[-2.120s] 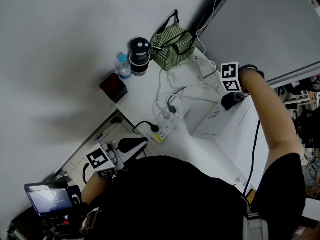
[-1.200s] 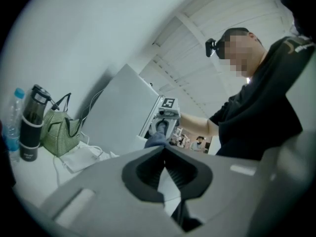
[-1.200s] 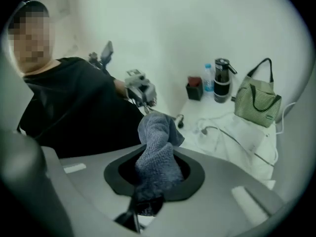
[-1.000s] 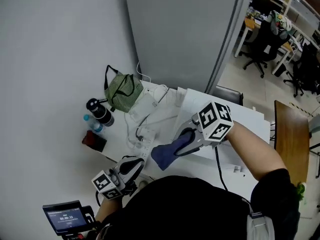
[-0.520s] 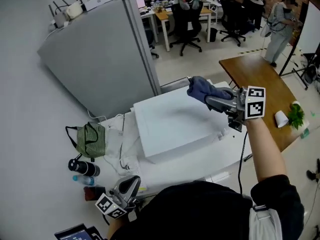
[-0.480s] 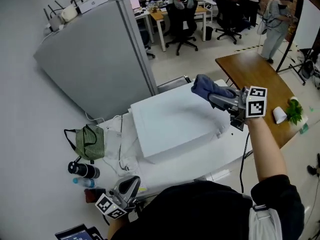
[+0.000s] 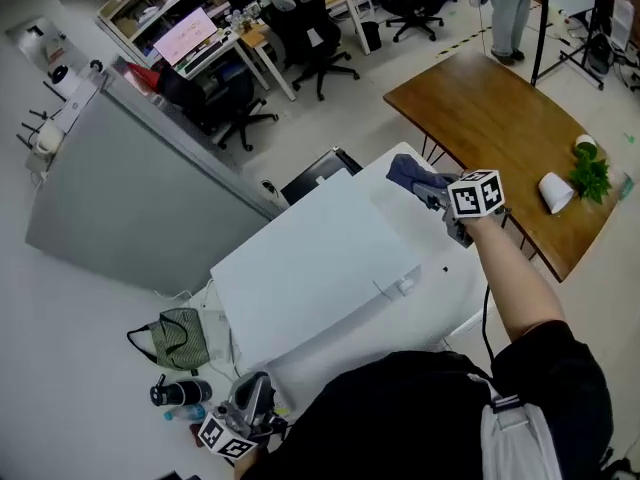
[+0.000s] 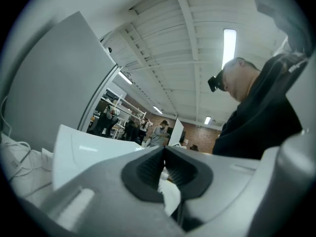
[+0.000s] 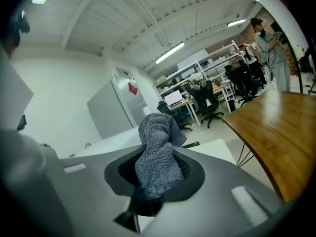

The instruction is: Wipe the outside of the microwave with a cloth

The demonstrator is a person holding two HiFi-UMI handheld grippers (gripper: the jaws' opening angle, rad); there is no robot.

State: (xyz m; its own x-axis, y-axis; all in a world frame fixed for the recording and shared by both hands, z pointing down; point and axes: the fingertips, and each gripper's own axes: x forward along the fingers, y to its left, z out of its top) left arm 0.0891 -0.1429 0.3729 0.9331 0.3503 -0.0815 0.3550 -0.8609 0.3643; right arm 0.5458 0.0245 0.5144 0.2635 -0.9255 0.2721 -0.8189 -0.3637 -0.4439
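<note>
The right arm (image 7: 512,280) reaches forward and nearly straight from the shoulder, bare below a black sleeve (image 7: 560,368). It carries the right gripper (image 7: 434,192) with its marker cube (image 7: 477,193) uppermost, jaws clamped on a bunched blue-grey cloth (image 7: 407,171) (the fabric bulges out past the pads). The left gripper (image 7: 254,396) is held low and close against the body on the left side, jaws drawn together with nothing between them.
</note>
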